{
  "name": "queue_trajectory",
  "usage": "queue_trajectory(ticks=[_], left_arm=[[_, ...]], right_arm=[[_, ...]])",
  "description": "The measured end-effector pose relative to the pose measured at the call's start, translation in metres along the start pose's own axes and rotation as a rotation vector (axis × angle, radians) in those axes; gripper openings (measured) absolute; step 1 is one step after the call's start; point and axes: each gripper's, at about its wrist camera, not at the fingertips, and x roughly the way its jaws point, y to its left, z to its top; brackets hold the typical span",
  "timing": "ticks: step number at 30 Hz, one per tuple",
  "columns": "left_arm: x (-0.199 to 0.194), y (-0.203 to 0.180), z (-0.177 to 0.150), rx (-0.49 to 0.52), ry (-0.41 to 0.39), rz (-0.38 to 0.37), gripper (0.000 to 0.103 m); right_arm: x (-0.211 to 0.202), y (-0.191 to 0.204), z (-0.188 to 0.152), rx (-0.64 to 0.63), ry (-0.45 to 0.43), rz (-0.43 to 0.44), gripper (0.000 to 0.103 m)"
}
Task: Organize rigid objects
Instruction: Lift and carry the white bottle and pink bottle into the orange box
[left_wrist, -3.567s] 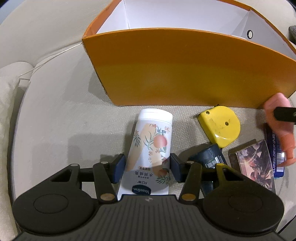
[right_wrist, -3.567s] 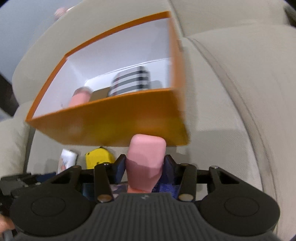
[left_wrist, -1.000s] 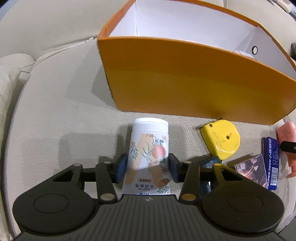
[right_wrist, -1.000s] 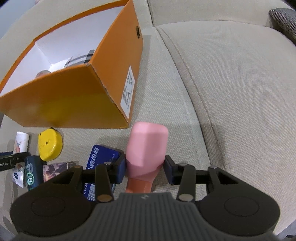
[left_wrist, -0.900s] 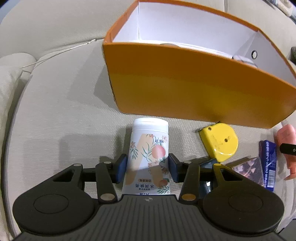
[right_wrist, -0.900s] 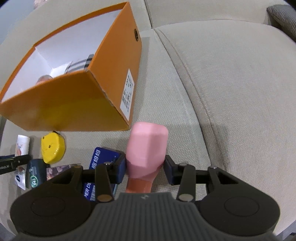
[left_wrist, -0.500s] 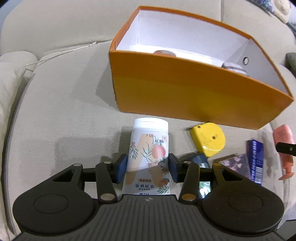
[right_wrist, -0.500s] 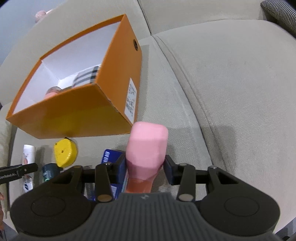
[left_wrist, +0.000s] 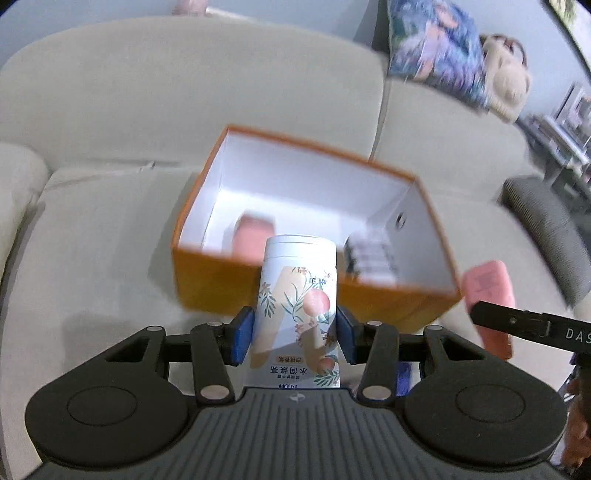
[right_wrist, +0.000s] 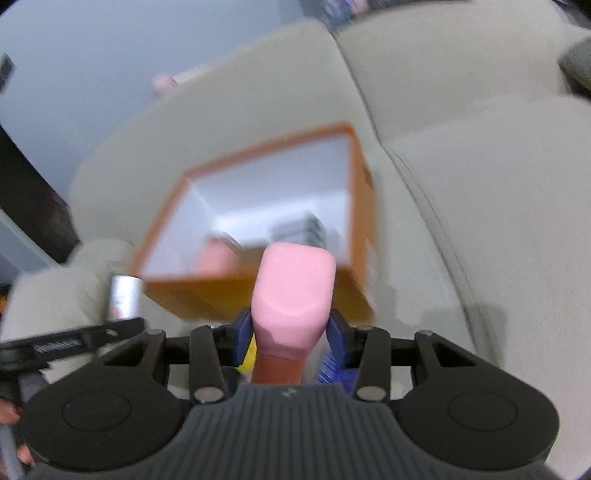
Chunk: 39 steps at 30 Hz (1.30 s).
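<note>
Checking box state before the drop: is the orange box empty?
No, the left wrist view shows a pink item and a striped item already inside the orange box.

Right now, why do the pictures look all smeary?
Left wrist view: the orange cardboard box and sofa smear from motion, while the gripped white floral bottle stays sharp. Right wrist view: blurrier background, only the pink bottle is crisp.

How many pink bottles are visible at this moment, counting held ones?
2. One pink bottle is clamped in the right gripper, in front of the orange box. Another pink bottle lies inside the box, left of a striped item. Others may be hidden.
</note>
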Motion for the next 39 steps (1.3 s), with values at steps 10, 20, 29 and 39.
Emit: queue_trajectory(ticks=[10, 20, 29, 39], left_arm=[[0.04, -0.006, 0.068, 0.008, -0.09, 0.057, 0.054], [0.082, 0.004, 0.076, -0.029, -0.03, 0.102, 0.054], [0.104, 0.011, 0.074, -0.027, 0.009, 0.137, 0.054], [0.119, 0.009, 0.068, -0.001, 0.048, 0.163, 0.054]], right_arm=[[0.066, 0.038, 0.065, 0.02, -0.026, 0.026, 0.045], [0.107, 0.052, 0.07, -0.041, 0.031, -0.053, 0.045], [0.135, 0.051, 0.066, -0.054, 0.08, -0.089, 0.045], [0.153, 0.045, 0.061, -0.058, 0.12, -0.109, 0.044]])
